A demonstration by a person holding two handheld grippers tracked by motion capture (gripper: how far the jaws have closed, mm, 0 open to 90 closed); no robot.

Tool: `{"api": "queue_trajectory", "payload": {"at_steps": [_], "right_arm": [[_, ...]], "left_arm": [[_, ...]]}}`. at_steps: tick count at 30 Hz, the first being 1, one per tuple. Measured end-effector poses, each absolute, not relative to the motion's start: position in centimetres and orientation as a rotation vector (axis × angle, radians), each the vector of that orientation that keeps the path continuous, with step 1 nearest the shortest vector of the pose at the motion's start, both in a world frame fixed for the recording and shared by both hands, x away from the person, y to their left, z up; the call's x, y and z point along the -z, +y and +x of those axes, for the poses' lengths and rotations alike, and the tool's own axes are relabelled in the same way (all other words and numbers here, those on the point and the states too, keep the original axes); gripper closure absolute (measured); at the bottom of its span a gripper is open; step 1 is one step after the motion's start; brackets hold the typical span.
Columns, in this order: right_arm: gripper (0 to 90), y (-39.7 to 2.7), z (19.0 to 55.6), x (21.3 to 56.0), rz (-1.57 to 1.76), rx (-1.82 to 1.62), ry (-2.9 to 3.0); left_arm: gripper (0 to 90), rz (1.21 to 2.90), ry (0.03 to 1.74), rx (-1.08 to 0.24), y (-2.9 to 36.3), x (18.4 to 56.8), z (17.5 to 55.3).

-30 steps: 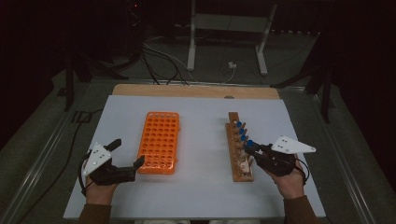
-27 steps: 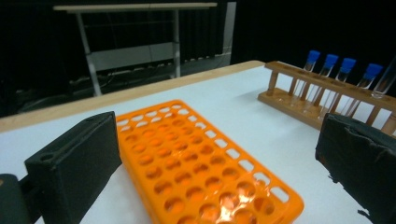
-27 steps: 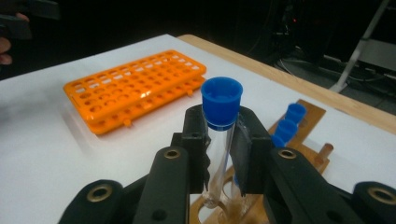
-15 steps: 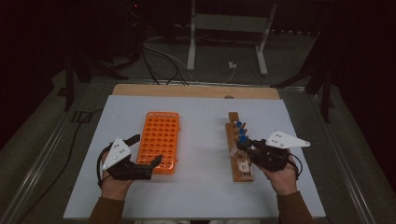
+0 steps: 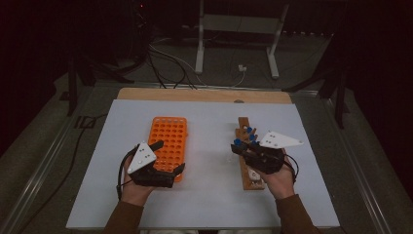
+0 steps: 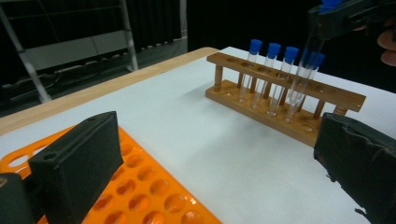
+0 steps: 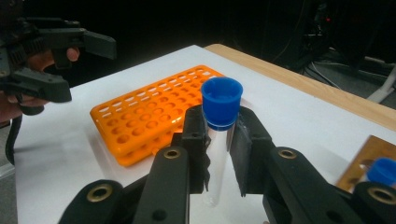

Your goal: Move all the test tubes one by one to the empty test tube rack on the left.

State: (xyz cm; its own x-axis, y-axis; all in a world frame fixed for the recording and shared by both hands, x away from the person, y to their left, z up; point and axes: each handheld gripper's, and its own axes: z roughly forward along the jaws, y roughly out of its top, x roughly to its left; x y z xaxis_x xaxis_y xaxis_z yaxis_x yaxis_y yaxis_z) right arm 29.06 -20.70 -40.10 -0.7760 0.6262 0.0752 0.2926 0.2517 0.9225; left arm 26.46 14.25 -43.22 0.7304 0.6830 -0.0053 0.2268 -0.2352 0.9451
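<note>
My right gripper is shut on a clear test tube with a blue cap, held upright just off the left side of the wooden rack. The same tube hangs from the right gripper above the wooden rack, where several blue-capped tubes stand. My left gripper is open, its jaws straddling the near right corner of the orange tube rack. Nothing is between the left gripper's jaws but the orange rack's corner and bare mat.
A white mat covers the table, with a wooden strip along its far edge. Cables and a metal stand lie on the dark floor beyond. The left gripper hovers past the orange rack in the right gripper view.
The left gripper has moved right, from beside the orange rack to over its near right corner. The right gripper has shifted left off the wooden rack, still holding the tube.
</note>
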Motion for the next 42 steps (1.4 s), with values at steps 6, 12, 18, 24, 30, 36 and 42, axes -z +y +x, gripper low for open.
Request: {"api": "queue_trajectory", "payload": {"at_steps": [6, 12, 18, 24, 30, 36, 42], "right_arm": [[76.6, -19.5, 29.4, 39.9, 0.833, -1.538, 2.241], [76.5, -18.3, 29.7, 39.7, 0.818, -1.545, 2.257], [76.5, -16.8, 29.8, 40.0, 0.803, -1.554, 2.286], [76.5, -15.5, 29.8, 40.2, 0.781, -1.568, 2.311], [76.5, -14.7, 29.7, 39.9, 0.757, -1.580, 2.321], [76.5, -14.2, 29.5, 40.0, 0.738, -1.577, 2.337], [76.5, -13.9, 29.5, 40.1, 0.735, -1.579, 2.349]], "left_arm": [[4.8, 1.801, 0.702, -0.492, 13.2, 43.1, 26.8], [7.6, 1.812, 0.706, -0.454, 11.3, 43.0, 27.6], [16.6, 1.805, 0.689, -0.418, 9.7, 43.3, 28.0], [23.9, 1.825, 0.663, -0.405, 8.1, 43.4, 28.1], [44.0, 1.827, 0.648, -0.387, 7.5, 43.6, 28.2], [65.1, 1.829, 0.618, -0.367, 7.3, 43.7, 28.2], [76.3, 1.840, 0.601, -0.362, 7.4, 43.8, 28.2]]}}
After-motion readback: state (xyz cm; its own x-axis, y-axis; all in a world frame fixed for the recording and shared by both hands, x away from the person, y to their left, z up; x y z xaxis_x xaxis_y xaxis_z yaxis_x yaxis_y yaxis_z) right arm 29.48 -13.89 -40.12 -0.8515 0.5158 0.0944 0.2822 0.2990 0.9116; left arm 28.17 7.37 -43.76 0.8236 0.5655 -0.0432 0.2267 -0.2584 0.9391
